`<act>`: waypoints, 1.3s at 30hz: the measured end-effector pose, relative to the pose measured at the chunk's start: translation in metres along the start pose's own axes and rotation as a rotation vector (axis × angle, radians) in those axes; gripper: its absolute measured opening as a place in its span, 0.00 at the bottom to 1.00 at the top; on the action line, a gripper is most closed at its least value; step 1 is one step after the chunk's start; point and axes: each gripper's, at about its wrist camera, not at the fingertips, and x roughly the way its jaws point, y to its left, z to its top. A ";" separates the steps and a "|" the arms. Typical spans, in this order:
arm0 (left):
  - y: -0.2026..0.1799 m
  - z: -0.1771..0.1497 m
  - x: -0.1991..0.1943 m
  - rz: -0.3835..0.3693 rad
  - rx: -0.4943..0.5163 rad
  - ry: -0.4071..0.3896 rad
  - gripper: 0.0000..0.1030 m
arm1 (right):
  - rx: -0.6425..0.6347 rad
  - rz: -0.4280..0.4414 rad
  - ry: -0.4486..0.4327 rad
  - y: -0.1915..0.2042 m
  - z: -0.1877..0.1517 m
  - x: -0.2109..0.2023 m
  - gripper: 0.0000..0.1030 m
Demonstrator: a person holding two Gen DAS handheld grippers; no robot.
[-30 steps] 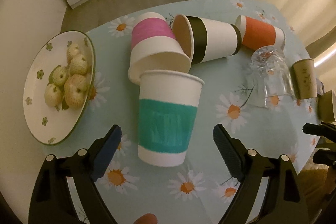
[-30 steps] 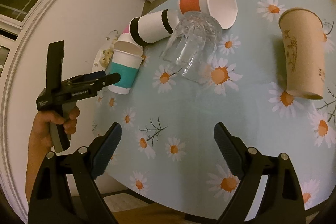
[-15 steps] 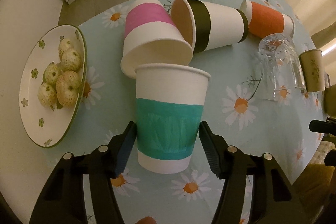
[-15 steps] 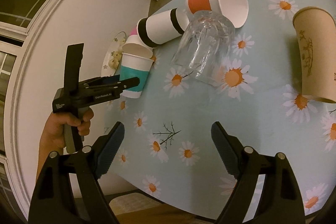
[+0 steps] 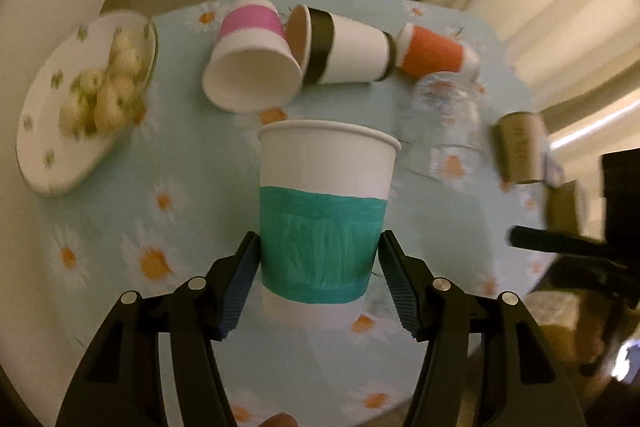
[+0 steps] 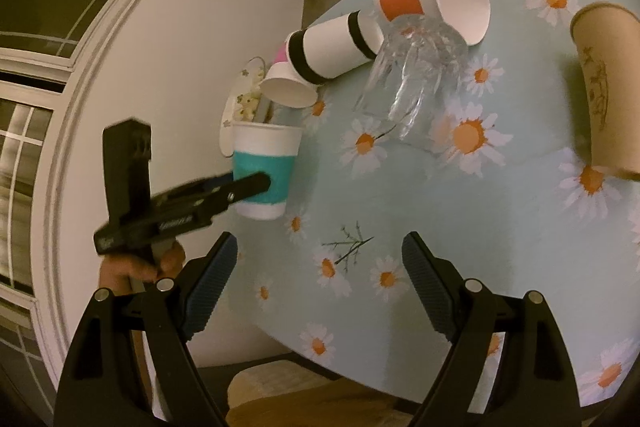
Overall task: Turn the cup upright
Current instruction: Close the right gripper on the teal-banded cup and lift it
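Near the table's left edge, left gripper (image 5: 318, 277) is clamped on the teal-band cup (image 5: 324, 219), pads on the band, cup upright and clear of the cloth. Right gripper (image 6: 318, 279) gapes wide with nothing in it, over bare daisy tablecloth (image 6: 500, 235) at the near edge. Behind the teal cup, pink cup (image 5: 250, 67), black-band cup (image 5: 344, 49) and orange cup (image 5: 434, 53) lie on their sides, packed close. Glass tumbler (image 6: 414, 75) and brown cup (image 6: 606, 83) sit right; plate (image 5: 48, 131) left.

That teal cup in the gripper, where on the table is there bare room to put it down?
Bare tablecloth lies before the right gripper, bordered by the upside-down glass and the brown cup. Behind the teal cup, the pink, black-banded and orange cups crowd together.
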 end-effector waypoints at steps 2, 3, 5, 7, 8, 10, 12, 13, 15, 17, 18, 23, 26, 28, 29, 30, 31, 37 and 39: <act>-0.004 -0.018 -0.001 -0.050 -0.057 -0.005 0.57 | 0.001 0.009 0.003 0.001 -0.003 -0.002 0.82; -0.005 -0.028 -0.001 -0.080 -0.091 -0.008 0.57 | 0.000 0.012 0.005 0.001 -0.005 -0.003 0.82; -0.008 -0.039 0.003 -0.132 -0.142 -0.008 0.57 | -0.003 0.017 0.015 0.001 -0.010 -0.004 0.82; -0.017 -0.059 0.014 -0.195 -0.213 -0.007 0.57 | -0.002 0.015 0.027 -0.002 -0.015 -0.004 0.82; -0.022 -0.067 0.019 -0.220 -0.236 -0.005 0.57 | 0.005 0.019 0.030 -0.005 -0.018 -0.005 0.82; -0.033 -0.075 0.028 -0.235 -0.264 -0.001 0.57 | 0.009 0.016 0.032 -0.010 -0.024 -0.010 0.82; -0.043 -0.085 0.036 -0.246 -0.284 -0.010 0.57 | 0.014 0.014 0.030 -0.015 -0.028 -0.015 0.82; -0.046 -0.091 0.040 -0.261 -0.304 -0.014 0.57 | 0.016 0.010 0.030 -0.019 -0.031 -0.018 0.82; -0.050 -0.098 0.045 -0.292 -0.342 -0.020 0.57 | 0.013 -0.001 0.035 -0.025 -0.035 -0.021 0.82; -0.058 -0.103 0.050 -0.311 -0.355 -0.031 0.57 | 0.014 -0.013 0.042 -0.031 -0.038 -0.023 0.82; -0.060 -0.102 0.051 -0.309 -0.354 -0.034 0.57 | 0.017 -0.014 0.044 -0.033 -0.039 -0.024 0.82; -0.068 -0.101 0.055 -0.303 -0.359 -0.036 0.63 | 0.020 -0.011 0.042 -0.040 -0.042 -0.033 0.82; -0.070 -0.099 0.053 -0.277 -0.343 -0.038 0.76 | 0.029 -0.007 0.038 -0.044 -0.042 -0.037 0.82; -0.069 -0.098 0.051 -0.271 -0.336 -0.042 0.76 | 0.027 -0.002 0.037 -0.043 -0.041 -0.037 0.82; -0.069 -0.098 0.051 -0.271 -0.335 -0.042 0.76 | 0.025 0.000 0.038 -0.042 -0.041 -0.038 0.82; -0.070 -0.097 0.051 -0.273 -0.333 -0.043 0.76 | 0.024 0.003 0.039 -0.041 -0.041 -0.037 0.82; -0.070 -0.098 0.049 -0.273 -0.329 -0.042 0.76 | 0.023 0.005 0.044 -0.041 -0.041 -0.036 0.82; -0.071 -0.102 0.042 -0.269 -0.302 -0.044 0.76 | 0.024 0.017 0.062 -0.036 -0.039 -0.025 0.82; -0.069 -0.105 0.039 -0.272 -0.301 -0.049 0.76 | 0.026 0.023 0.066 -0.034 -0.038 -0.022 0.82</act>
